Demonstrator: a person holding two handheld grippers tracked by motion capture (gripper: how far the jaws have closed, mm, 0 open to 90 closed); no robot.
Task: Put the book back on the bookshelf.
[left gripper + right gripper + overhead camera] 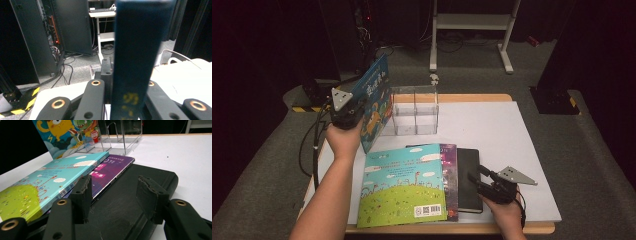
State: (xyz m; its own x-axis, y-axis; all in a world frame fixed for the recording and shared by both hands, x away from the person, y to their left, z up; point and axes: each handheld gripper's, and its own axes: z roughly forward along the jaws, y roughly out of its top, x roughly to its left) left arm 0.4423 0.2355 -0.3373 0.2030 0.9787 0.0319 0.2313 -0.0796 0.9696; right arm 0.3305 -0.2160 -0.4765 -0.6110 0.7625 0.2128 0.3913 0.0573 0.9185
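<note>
dark blue book (136, 55) upright, clamped between black jaws

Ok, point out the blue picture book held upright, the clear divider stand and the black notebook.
blue picture book (373, 107), high view, on its front cover.
clear divider stand (414, 111), high view, on its middle partition.
black notebook (130, 195), right gripper view, on its cover between the jaws.

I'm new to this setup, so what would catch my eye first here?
The blue picture book, held upright at the table's left by the left gripper, beside a clear plastic rack. Next, the green-and-blue book topping a stack near the front edge, with the right gripper open over the black notebook.
</note>
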